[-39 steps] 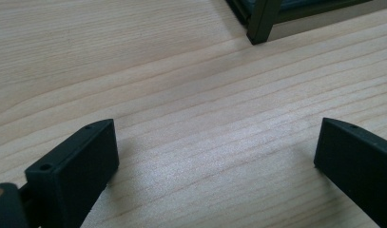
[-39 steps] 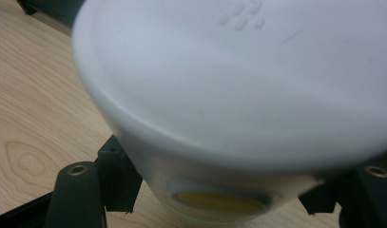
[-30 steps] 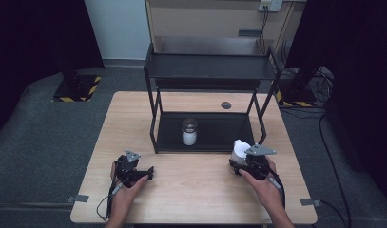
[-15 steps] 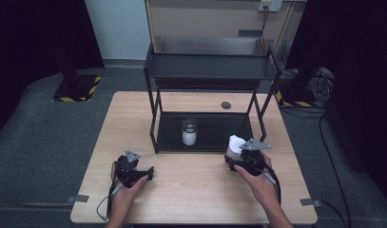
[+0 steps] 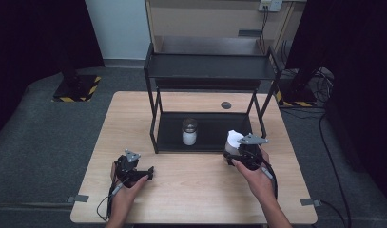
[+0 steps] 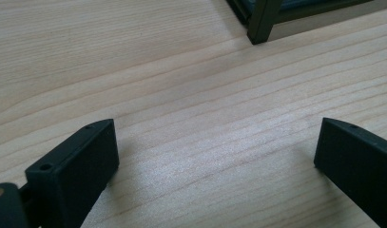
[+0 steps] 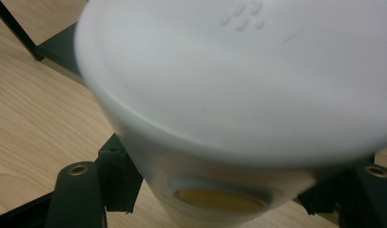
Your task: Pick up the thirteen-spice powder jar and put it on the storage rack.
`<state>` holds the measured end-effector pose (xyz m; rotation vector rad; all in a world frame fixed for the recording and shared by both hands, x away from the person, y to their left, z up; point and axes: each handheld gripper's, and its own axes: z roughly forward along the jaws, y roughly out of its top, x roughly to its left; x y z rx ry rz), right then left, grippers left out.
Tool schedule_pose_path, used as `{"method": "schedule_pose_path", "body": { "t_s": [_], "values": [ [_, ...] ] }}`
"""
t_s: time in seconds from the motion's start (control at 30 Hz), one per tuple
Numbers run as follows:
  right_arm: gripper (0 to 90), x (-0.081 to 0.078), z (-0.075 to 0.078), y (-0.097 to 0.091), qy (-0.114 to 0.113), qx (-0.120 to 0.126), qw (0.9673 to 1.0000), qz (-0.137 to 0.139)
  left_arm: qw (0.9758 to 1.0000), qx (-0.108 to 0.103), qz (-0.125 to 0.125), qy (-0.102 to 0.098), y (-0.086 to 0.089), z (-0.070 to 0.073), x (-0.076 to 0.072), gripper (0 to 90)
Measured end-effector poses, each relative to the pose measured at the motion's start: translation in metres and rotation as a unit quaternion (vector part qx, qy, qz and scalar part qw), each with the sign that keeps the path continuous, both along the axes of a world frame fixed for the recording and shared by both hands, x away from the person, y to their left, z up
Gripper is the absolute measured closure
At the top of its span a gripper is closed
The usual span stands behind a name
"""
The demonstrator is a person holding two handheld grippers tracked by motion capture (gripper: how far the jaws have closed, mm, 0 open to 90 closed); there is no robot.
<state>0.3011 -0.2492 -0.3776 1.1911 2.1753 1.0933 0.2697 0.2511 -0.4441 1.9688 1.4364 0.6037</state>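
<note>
Wood table, black rack behind. Our right gripper pinches a white-lidded jar at the rack's front right. Left gripper rests spread and empty. Risk, we judge: the jar clips the rack edge, slipping in the jaws.

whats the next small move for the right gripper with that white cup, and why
Probably carry the white cup forward over the rack's lower shelf, beside the jar. The right gripper is shut on it at the rack's front edge; the left gripper rests open on the table.
</note>
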Motion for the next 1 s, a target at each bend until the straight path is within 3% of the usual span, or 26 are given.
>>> {"method": "schedule_pose_path", "body": {
  "t_s": [1.0],
  "values": [
    [31.1,0.025,0.013,0.019,-0.004,0.001,0.9997,-0.023,1.0,0.0,0.003,0.0,-0.001,0.0,-0.001,0.0]
  ]
}}
